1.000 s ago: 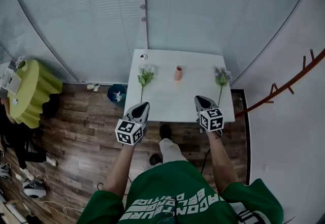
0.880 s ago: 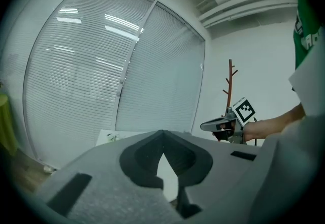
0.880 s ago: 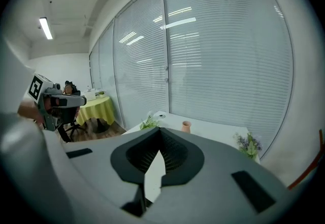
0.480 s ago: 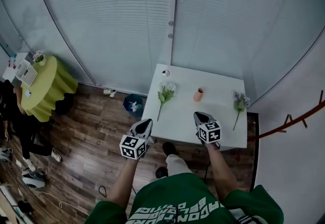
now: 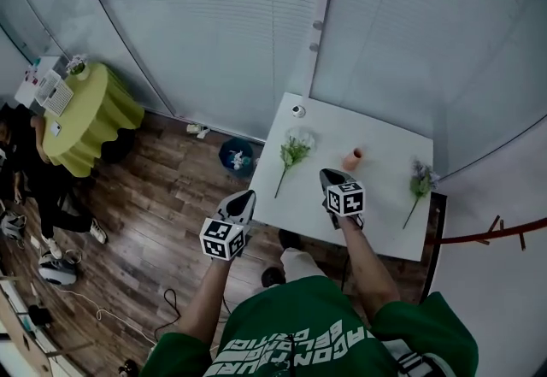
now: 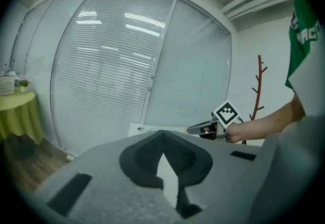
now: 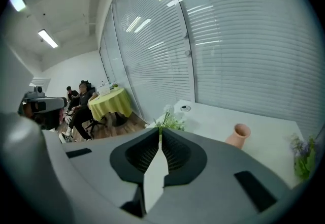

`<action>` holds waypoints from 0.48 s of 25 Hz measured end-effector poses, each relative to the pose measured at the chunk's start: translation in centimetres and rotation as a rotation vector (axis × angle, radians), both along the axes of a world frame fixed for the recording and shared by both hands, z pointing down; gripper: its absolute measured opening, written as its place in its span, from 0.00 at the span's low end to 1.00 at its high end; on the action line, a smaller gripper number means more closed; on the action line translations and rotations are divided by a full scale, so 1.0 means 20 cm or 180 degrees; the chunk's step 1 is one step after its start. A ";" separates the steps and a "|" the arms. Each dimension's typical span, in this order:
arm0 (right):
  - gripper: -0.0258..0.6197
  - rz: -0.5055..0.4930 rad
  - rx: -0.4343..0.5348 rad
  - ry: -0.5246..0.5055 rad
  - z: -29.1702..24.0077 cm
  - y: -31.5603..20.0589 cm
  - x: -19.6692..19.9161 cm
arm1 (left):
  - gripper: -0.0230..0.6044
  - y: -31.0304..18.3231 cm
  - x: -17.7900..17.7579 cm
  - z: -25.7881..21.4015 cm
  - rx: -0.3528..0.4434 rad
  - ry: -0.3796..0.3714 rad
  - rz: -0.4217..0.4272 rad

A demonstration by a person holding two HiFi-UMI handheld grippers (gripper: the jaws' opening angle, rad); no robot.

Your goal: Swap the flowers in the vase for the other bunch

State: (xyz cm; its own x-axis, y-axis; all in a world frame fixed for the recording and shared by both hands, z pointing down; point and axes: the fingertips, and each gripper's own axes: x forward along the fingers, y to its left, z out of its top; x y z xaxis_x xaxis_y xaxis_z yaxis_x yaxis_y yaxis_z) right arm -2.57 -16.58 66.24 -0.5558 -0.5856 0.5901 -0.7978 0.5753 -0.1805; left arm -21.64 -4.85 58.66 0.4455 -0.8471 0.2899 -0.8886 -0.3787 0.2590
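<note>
While the peach vase (image 5: 353, 159) stands upright and seemingly empty, right of the head view's middle on the white table (image 5: 385, 213), the swap looks to be either at its start or between its two halves. Which of these it is I cannot tell. Neither bunch is in the vase. The green-and-white bunch (image 5: 293, 151) lies flat just left of it, with its stem running down-left toward the table's edge, and the purple bunch (image 5: 420, 185) lies well to the right, near the table's right edge. A small round object (image 5: 297, 110) sits at the table's upper-left corner, too small to name. Both tongs are empty. The right gripper (image 5: 329, 176) hovers over the table below and a little left of the vase, its jaws together at the tips with nothing between them. The left gripper (image 5: 243, 200) hangs off the table's left edge over the wooden floor (image 5: 145, 221), its jaws likewise together. In the right gripper view the green-and-white bunch lies straight past the jaw tips, so I judge it the likelier target. The next move calls for parting those jaws, lowering onto a stem rather than the blooms and closing lightly. The bunch must then be raised upright so the stem can drop into the narrow mouth — the vase looks light enough to tip, so the left gripper might steady it.
</note>
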 end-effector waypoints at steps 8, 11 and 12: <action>0.07 0.0053 -0.0450 -0.0071 0.23 -0.23 -0.20 | 0.05 -0.09 -0.08 0.06 -0.0108 -0.0018 -0.0189; 0.16 0.0161 -0.0646 -0.0139 0.34 -0.30 -0.26 | 0.05 -0.12 -0.10 0.08 -0.0149 -0.0024 -0.0260; 0.23 0.0197 -0.0705 -0.0145 0.37 -0.32 -0.28 | 0.05 -0.13 -0.11 0.08 -0.0160 -0.0025 -0.0281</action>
State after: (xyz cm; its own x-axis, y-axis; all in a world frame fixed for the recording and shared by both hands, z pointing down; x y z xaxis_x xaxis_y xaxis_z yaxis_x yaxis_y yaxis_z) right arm -8.21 -22.92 73.58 -0.5519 -0.4785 0.6829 -0.8184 0.4679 -0.3336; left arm -23.89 -7.45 60.31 0.3673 -0.8672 0.3362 -0.9199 -0.2855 0.2687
